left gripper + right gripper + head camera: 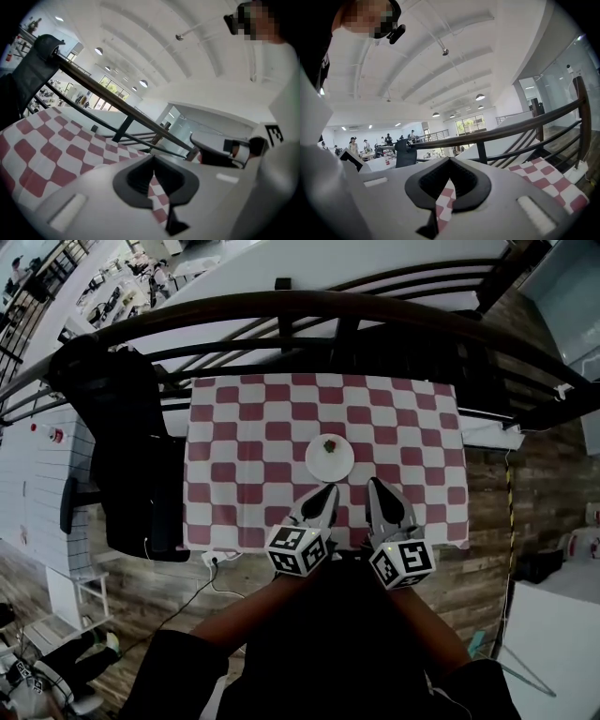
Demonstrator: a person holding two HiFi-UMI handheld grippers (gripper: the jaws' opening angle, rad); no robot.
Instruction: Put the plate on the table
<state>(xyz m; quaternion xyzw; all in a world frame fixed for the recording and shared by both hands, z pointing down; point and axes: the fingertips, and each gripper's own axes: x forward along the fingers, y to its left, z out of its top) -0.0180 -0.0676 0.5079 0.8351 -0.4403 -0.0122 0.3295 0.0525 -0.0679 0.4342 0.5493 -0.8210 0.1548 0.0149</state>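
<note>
Forearms (pixel 251 613) of the person are reaching up from the bottom of the head view and are carrying both grippers at the lower middle of the frame. The left gripper (pixel 329 488) and the right gripper (pixel 375 483) are pointing side by side over the near edge of the table (pixel 234 486), which a red and white checked cloth (pixel 412 427) is covering. The plate (pixel 329 463) is already resting on this cloth, just above the two tips in the frame, and a small red and green thing (pixel 330 445) is sitting on it near its far rim. Being round, the plate is offering no long axis. It is lying straight ahead of the left tip and a little to the upper left of the right one, so I am judging the left as nearer. Neither seems to be touching it.

In the left gripper view the jaws are pressing together with nothing between them. Only checked cloth is showing behind them, and the right gripper is appearing at the right side. The plate is not showing here.

In the right gripper view the jaws are also pressing together on nothing, with cloth and a dark railing (pixel 520 126) beyond. The plate is lying outside this frame too, so I am judging the task as practically done
</note>
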